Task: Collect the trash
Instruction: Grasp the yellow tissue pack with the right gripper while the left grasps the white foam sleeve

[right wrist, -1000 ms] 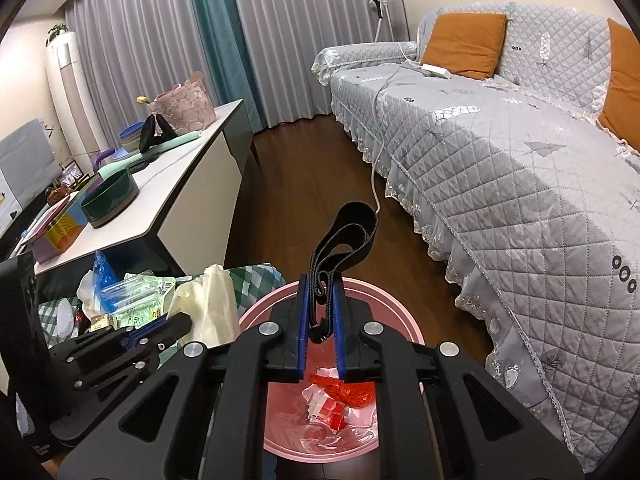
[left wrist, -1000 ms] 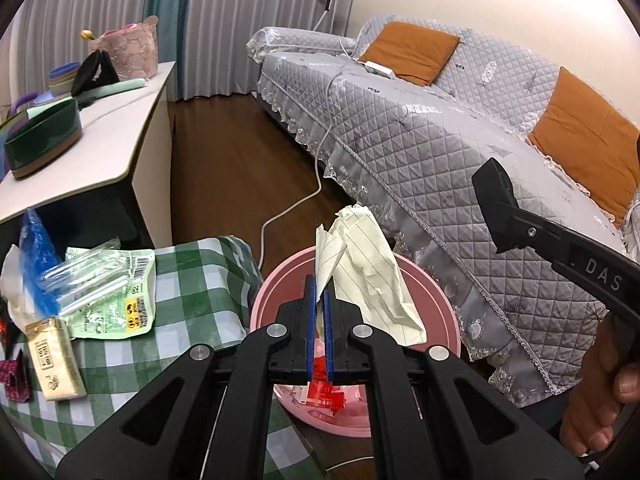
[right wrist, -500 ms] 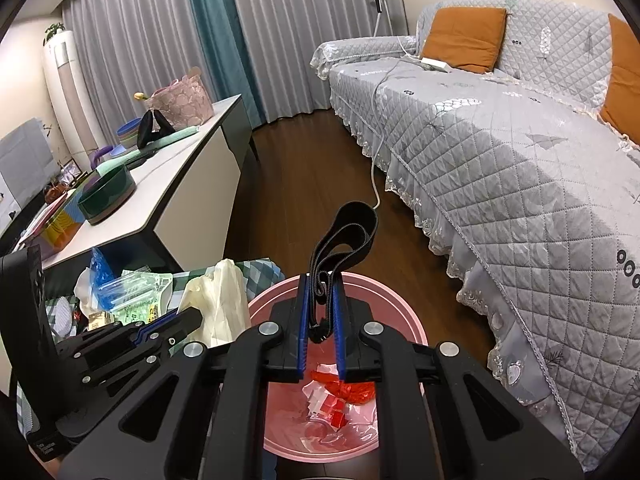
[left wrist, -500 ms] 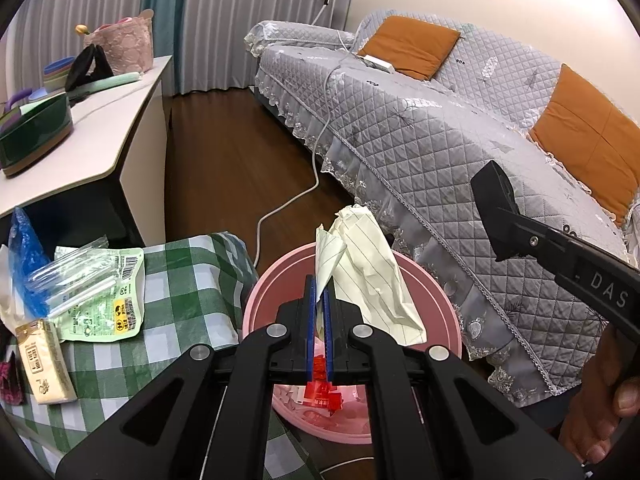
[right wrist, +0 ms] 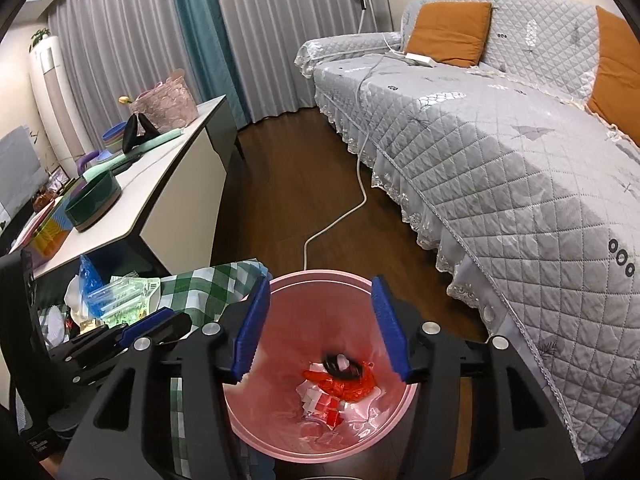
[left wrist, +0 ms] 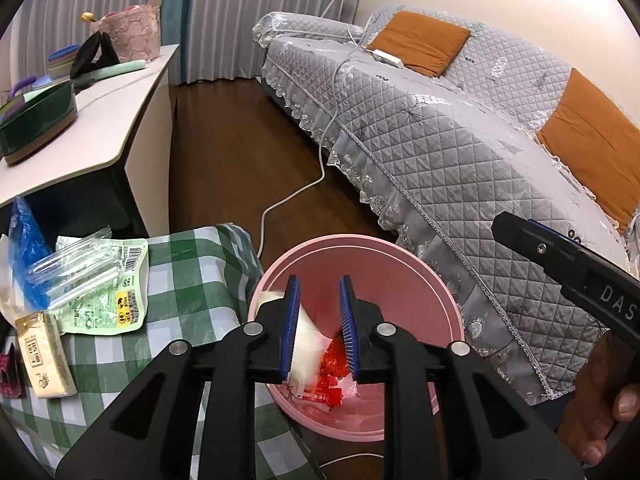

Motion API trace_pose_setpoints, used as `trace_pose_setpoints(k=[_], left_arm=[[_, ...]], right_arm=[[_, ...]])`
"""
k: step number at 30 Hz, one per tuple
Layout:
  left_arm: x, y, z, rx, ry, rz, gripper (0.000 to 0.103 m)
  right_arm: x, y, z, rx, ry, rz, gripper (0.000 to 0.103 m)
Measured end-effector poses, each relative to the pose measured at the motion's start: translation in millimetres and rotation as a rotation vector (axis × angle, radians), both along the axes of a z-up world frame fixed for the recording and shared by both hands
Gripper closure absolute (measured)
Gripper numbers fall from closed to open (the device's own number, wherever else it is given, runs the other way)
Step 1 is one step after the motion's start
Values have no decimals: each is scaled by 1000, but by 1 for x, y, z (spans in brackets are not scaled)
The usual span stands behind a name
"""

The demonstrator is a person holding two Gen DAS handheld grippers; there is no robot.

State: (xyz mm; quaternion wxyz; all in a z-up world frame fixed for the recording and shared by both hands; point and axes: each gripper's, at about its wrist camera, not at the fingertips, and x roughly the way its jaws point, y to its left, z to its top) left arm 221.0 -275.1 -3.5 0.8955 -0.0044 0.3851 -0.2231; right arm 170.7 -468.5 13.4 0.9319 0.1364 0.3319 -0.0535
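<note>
Pink bin (right wrist: 320, 280) beside checked table, red wrappers (right wrist: 344, 388), black band (right wrist: 344, 366), cream paper (left wrist: 308, 340) inside

Soft, even indoor light is filling both views, casting only faint shadows. The fisheye lenses are bending the curtains (right wrist: 132, 40) and sofa (left wrist: 460, 140) toward dark, vignetted corners. Inside the pink bin (right wrist: 320, 288), a black band (right wrist: 340, 366) is showing motion blur.

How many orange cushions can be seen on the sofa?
2. One orange cushion leans against the sofa backrest at the far end; the other cushion is nearer, at the right edge. More may be hidden.
</note>
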Motion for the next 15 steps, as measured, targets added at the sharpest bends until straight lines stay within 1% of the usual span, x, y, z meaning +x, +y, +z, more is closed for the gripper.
trace_pose_setpoints(k=[4,9,15], left_arm=[[-4,6,4,-8,-4,5,82],[-18,22,17,-15,-22,17,82],[-41,65,34,-24,-52,60,82]], right_arm=[[-1,-3,1,24,-5,-8,50],[-3,3,6,32,-23,-1,50],[-10,22,18,28,-78,30,51]])
